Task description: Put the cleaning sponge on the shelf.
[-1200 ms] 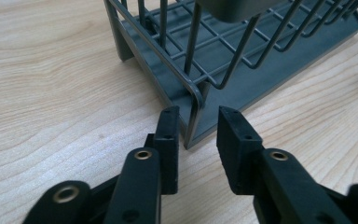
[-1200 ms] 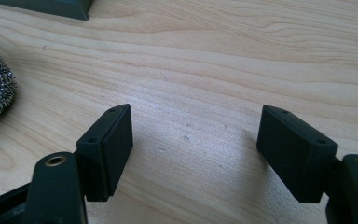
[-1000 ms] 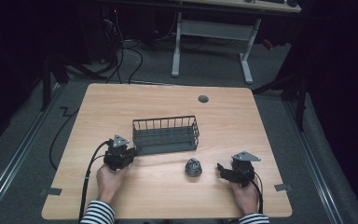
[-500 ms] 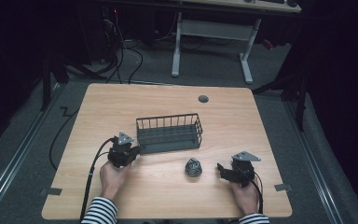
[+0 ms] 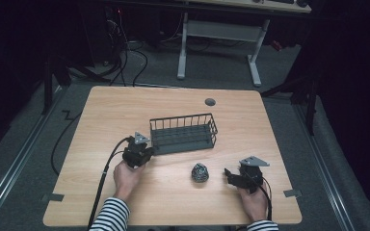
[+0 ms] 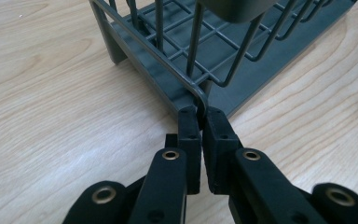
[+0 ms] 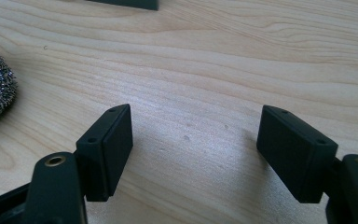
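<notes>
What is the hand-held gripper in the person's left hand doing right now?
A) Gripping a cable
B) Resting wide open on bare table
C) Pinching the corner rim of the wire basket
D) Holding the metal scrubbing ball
C: in the left gripper view the left hand-held gripper has its jaws closed on the corner wire of the grey wire basket, while the scrubbing ball sits apart on the table.

Black-and-white striped sleeves (image 5: 108,216); black, brass-riveted gripper (image 6: 200,123).
</notes>
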{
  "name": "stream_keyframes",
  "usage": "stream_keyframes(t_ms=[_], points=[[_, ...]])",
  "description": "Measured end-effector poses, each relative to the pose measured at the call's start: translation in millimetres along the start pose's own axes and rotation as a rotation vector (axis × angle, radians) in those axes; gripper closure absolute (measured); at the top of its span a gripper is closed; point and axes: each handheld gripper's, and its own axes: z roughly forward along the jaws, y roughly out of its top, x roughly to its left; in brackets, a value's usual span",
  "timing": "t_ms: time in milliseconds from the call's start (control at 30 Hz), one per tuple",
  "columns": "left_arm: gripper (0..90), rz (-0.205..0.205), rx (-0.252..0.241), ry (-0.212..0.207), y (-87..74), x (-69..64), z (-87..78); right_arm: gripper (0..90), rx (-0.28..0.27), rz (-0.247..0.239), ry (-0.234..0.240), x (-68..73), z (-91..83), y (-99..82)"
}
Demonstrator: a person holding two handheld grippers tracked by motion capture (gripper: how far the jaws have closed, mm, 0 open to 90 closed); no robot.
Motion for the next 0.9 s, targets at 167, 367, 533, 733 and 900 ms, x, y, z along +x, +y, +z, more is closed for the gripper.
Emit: stream_keyframes(t_ms=[167, 367, 533, 733, 900], points=[[86.4, 0.0, -0.002, -0.006, 5.5, -3.7, 6.5, 27.0, 0.0, 0.0, 0.0, 0.0, 0.0, 0.0], [85.6, -0.013, -0.011, -0.011, 5.4, -3.3, 7.7, 26.9, 0.0, 0.0, 0.001, 0.1, -0.1, 0.0], [68.6, -0.044, -0.024, -0.024, 4.9, -1.9, 4.5, 26.9, 0.0, -0.001, 0.001, 0.0, -0.1, -0.1], [50.7, -0.114, -0.049, -0.01, -6.6, 14.3, -15.6, 27.0, 0.001, 0.001, 0.001, 0.2, -0.1, -0.1], [47.0, -0.142, -0.078, 0.019, -18.4, 23.9, -33.1, 26.9, 0.0, 0.0, 0.001, 0.1, -0.1, 0.0]])
